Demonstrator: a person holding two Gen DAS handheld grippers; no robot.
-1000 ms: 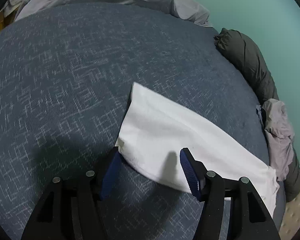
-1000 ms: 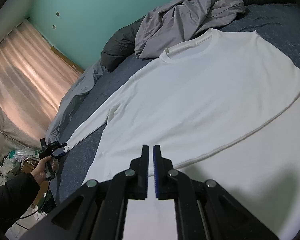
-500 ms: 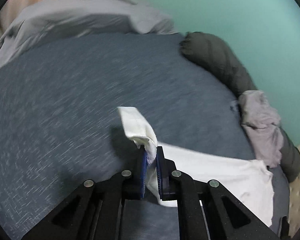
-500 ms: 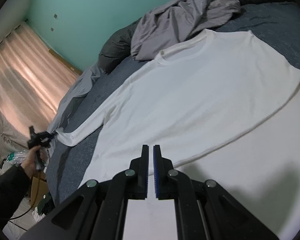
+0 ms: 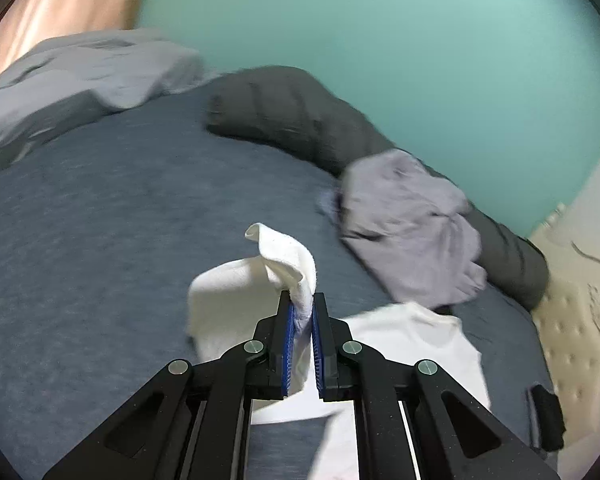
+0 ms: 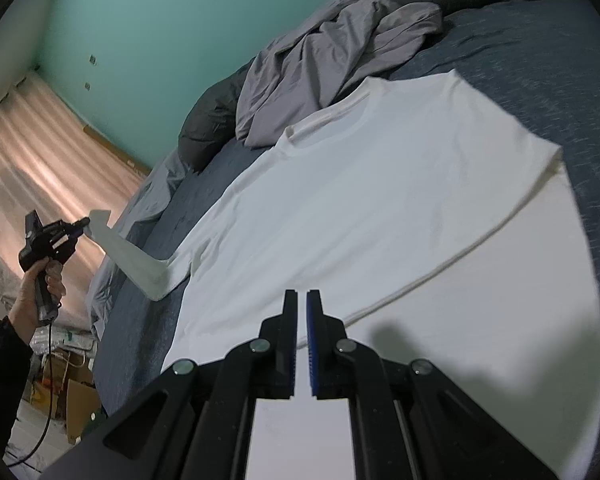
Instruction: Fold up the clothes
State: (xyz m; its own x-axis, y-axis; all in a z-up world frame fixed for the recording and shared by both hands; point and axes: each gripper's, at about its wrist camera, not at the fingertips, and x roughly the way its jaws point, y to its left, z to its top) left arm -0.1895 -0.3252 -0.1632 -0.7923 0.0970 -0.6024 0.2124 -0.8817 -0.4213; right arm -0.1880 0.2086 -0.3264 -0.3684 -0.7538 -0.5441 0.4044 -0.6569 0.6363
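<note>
One sleeve of the white shirt, spread on the bed, is pinched in the left tool and held raised beside the body. The right tool is shut empty over the hem. Next, that sleeve is likely to be carried across the chest.

The left wrist camera looked down close over the blue bed toward the green wall. The right one looked across the white shirt. Both showed the shirt.
</note>
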